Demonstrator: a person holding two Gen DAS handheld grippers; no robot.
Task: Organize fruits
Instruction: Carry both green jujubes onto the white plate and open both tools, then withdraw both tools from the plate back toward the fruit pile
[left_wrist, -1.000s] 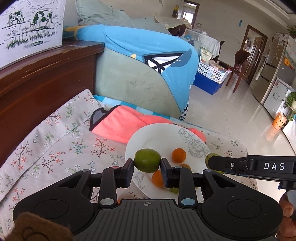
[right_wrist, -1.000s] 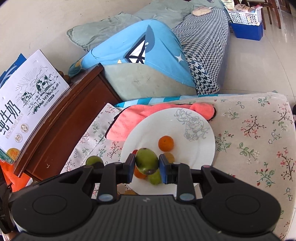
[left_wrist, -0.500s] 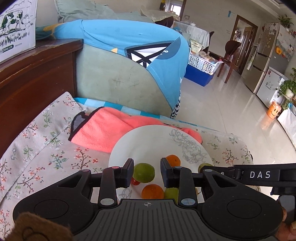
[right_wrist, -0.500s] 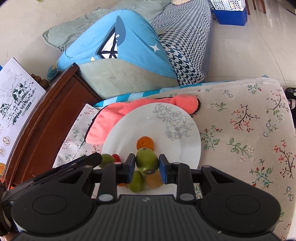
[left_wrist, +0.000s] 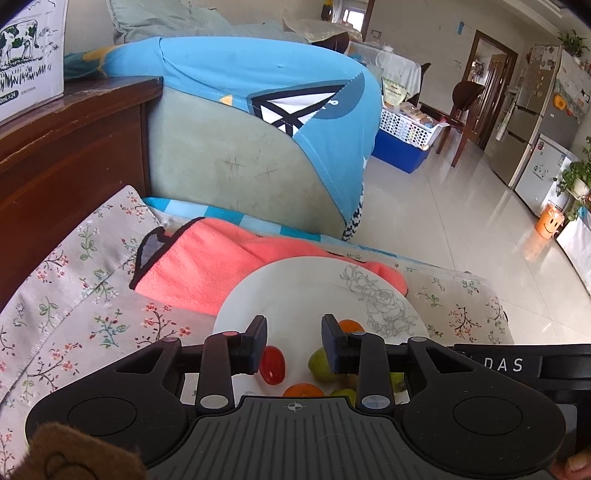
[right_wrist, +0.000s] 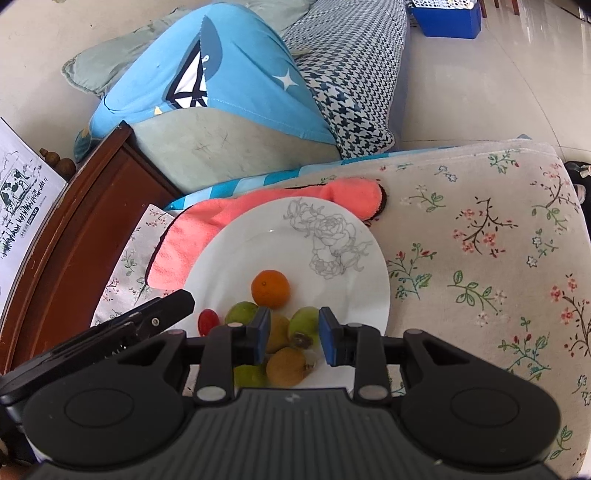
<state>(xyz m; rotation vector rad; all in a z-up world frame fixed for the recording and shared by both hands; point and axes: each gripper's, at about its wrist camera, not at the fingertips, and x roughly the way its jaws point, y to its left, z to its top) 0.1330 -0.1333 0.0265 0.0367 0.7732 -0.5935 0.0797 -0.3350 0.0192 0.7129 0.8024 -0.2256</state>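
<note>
On the white plate fruits are sitting bunched at its near edge: one orange, one red tomato, three green fruits and two brownish ones (others may be hidden). Both the left gripper and the right gripper, having just been opening, are hovering narrowly parted and empty; nothing loose is showing on the cloth.

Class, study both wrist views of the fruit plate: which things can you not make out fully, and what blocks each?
- Plate near rim: both views, hidden by gripper bodies.
- Lowest green fruit: right view, part behind the right gripper.
- Orange: left view, cut by left gripper.
- Carton print: too small.
</note>
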